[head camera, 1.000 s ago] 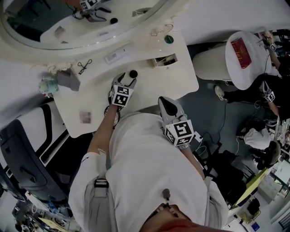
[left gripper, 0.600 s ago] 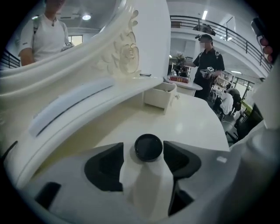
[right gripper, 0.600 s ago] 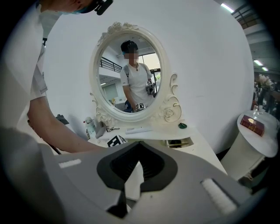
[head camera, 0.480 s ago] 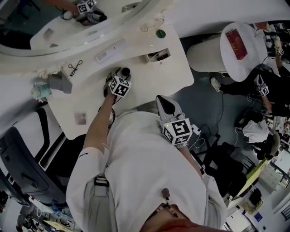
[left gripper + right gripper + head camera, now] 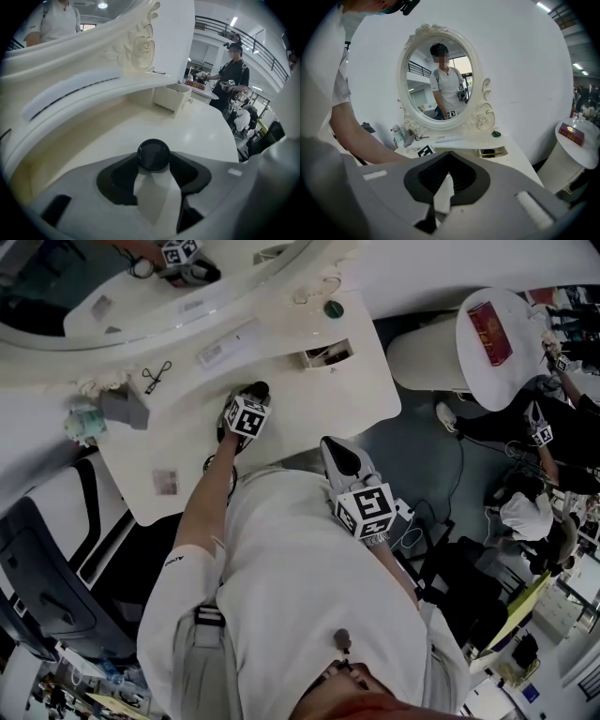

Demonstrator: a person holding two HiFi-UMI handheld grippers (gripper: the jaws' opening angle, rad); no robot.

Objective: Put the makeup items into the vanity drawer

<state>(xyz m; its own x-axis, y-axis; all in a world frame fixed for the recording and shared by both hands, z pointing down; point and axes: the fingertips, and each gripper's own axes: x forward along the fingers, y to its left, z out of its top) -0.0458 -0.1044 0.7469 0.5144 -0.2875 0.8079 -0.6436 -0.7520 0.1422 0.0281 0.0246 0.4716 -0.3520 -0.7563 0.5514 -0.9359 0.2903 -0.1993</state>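
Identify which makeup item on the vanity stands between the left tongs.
The black-capped container: the left tongs have just been closing around it. The green round item and eyelash curler lie back by the mirror.

A red book (image 5: pixel 490 332) lies on a round white table (image 5: pixel 514 381), right of an oval mirror (image 5: pixel 438 79).

I'm looking at a staged set in a large lab hall: past the left jaws, a railed mezzanine (image 5: pixel 255 40), a strip light (image 5: pixel 233 21), another operator (image 5: pixel 234 77).
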